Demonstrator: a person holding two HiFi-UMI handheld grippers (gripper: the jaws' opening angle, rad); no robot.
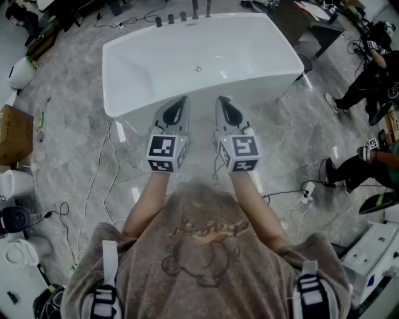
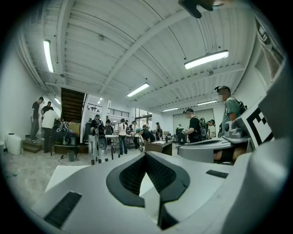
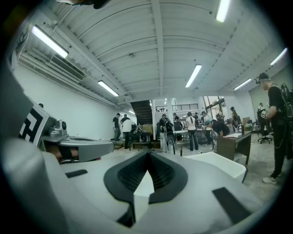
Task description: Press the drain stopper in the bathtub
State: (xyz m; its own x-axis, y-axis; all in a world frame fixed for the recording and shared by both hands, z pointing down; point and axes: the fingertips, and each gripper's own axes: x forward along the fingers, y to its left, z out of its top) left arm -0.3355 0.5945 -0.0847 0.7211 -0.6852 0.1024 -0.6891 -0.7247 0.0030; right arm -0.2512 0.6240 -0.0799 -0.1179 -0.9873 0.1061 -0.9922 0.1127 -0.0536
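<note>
A white freestanding bathtub (image 1: 206, 56) stands on the grey floor ahead of me. Its small round drain stopper (image 1: 197, 68) shows on the tub floor, untouched. My left gripper (image 1: 182, 99) and right gripper (image 1: 222, 99) are held side by side over the tub's near rim, short of the stopper. Both are shut with nothing between the tips. In the left gripper view the left gripper (image 2: 146, 154) points level across the room, with the tub's rim (image 2: 64, 172) low at the left. In the right gripper view the right gripper (image 3: 148, 153) does the same, with the tub (image 3: 219, 163) at the right.
Dark tap fittings (image 1: 182, 17) line the tub's far edge. Cables (image 1: 93, 180) trail over the floor at the left, near a cardboard box (image 1: 12, 134). A desk (image 1: 318, 25) and seated people (image 1: 374, 62) are at the right, white equipment (image 1: 374, 249) at the lower right.
</note>
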